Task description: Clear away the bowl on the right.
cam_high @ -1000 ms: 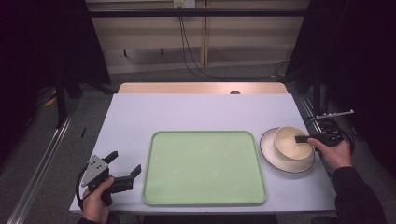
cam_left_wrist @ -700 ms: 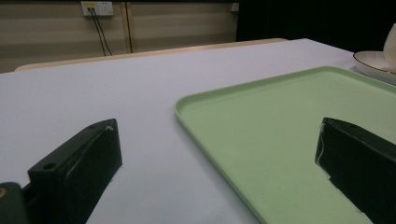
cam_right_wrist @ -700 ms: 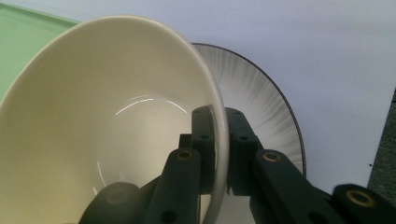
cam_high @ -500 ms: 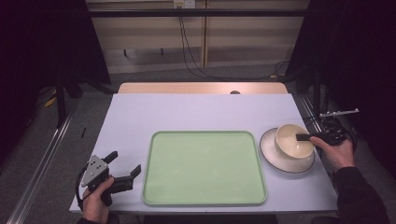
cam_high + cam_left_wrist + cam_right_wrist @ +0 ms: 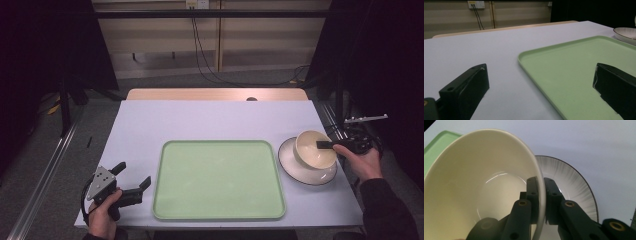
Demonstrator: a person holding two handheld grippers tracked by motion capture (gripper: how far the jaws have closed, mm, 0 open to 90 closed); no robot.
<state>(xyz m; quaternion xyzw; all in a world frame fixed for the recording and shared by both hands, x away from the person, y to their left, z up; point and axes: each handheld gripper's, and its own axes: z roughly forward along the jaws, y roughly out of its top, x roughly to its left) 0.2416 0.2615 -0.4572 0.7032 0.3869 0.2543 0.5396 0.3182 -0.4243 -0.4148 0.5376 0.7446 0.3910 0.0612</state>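
Cream bowl (image 5: 314, 149): pinched by its wall at the table's right side, tilted, over the plate (image 5: 300, 170); whether its base is touching the plate or just clear of it, I cannot tell.
Right gripper (image 5: 541, 195): jaws closed on the bowl's rim, one inside, one outside, as the right gripper view shows; the wall runs between them.
Left gripper (image 5: 132, 180): jaws wide apart, holding nothing, low on the table just left of the tray (image 5: 218, 212).
Tray: pale green, bare, centre of the table (image 5: 220, 117), plate just beside its right edge.
Step in hand (judged): lifting the bowl off the plate, likely toward the tray.
Grip advice: a one-sided rim pinch lets a glazed bowl swing or slip; keep the squeeze firm and steady.
Lift advice: raise straight up until the base is clear of the plate rim, so the plate isn't dragged.
Carry advice: move slowly and low across the tray's lip, letting the bowl level out.
Set-down advice: land the base flat before easing the jaws off.
Risk: a sudden wrist turn could knock bowl against plate.
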